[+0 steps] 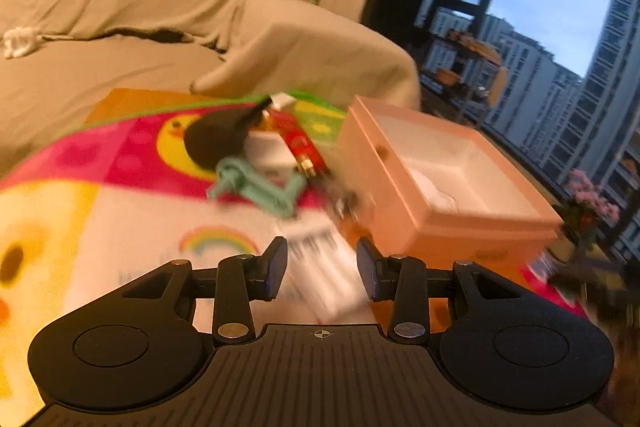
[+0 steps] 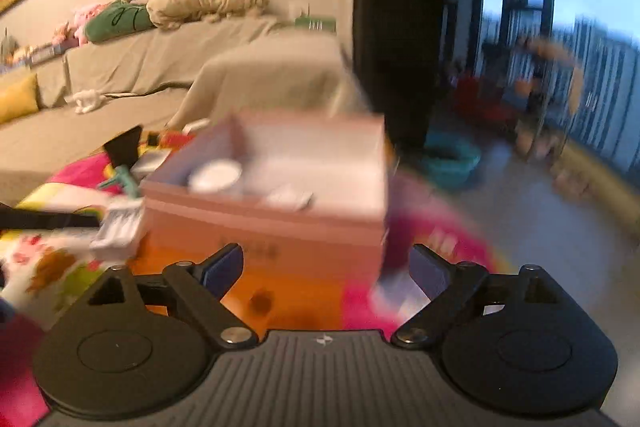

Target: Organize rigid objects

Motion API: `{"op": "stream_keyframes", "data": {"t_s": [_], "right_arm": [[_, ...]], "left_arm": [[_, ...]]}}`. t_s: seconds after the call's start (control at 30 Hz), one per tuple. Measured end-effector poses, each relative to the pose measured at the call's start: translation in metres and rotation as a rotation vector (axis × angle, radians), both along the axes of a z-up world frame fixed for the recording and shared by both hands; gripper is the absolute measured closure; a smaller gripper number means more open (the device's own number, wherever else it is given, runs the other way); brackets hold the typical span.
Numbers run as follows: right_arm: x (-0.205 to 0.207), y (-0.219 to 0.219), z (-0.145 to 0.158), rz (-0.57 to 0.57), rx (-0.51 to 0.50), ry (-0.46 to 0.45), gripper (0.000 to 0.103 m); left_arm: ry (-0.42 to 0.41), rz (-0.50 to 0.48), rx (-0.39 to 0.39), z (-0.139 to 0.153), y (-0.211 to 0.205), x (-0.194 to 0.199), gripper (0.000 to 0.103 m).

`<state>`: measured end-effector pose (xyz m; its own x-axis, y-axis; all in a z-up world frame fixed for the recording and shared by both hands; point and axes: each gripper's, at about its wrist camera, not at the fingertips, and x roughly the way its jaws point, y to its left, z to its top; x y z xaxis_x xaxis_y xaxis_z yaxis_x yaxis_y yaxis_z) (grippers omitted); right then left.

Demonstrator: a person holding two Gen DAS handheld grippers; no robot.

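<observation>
Grippers, left (image 1: 322,269) and right (image 2: 326,267), both gape empty; pink box (image 1: 432,183) sits center-right, clutter (image 1: 256,159) at center.

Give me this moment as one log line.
left gripper: open, over white pack | right gripper: open, empty | pink box: open

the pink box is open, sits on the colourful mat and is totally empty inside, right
Not quite. The pink box is open and sits on the colourful mat, but it is not empty: the right wrist view shows a white round object and a flat white item inside.
</observation>
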<state>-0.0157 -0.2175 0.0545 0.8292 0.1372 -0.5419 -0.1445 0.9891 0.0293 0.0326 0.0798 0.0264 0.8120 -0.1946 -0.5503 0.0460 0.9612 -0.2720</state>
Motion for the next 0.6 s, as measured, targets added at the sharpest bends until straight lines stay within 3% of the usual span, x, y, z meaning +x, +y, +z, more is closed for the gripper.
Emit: {"op": "stream_keyframes", "data": {"t_s": [0.1, 0.37, 0.43, 0.6], "right_arm": [[-0.001, -0.003, -0.015, -0.018, 0.078, 0.028, 0.013], [-0.005, -0.010, -0.028, -0.035, 0.134, 0.027, 0.013], [-0.007, -0.012, -0.029, -0.036, 0.142, 0.025, 0.013], [-0.007, -0.014, -0.029, -0.059, 0.156, 0.019, 0.013]], "left_arm": [[0.034, 0.038, -0.016, 0.005, 0.006, 0.018, 0.061], [0.144, 0.085, -0.021, -0.010, 0.000, 0.048, 0.061], [0.148, 0.085, -0.017, -0.012, -0.004, 0.051, 0.052], [0.099, 0.124, 0.017, 0.000, -0.005, 0.052, 0.055]]}}
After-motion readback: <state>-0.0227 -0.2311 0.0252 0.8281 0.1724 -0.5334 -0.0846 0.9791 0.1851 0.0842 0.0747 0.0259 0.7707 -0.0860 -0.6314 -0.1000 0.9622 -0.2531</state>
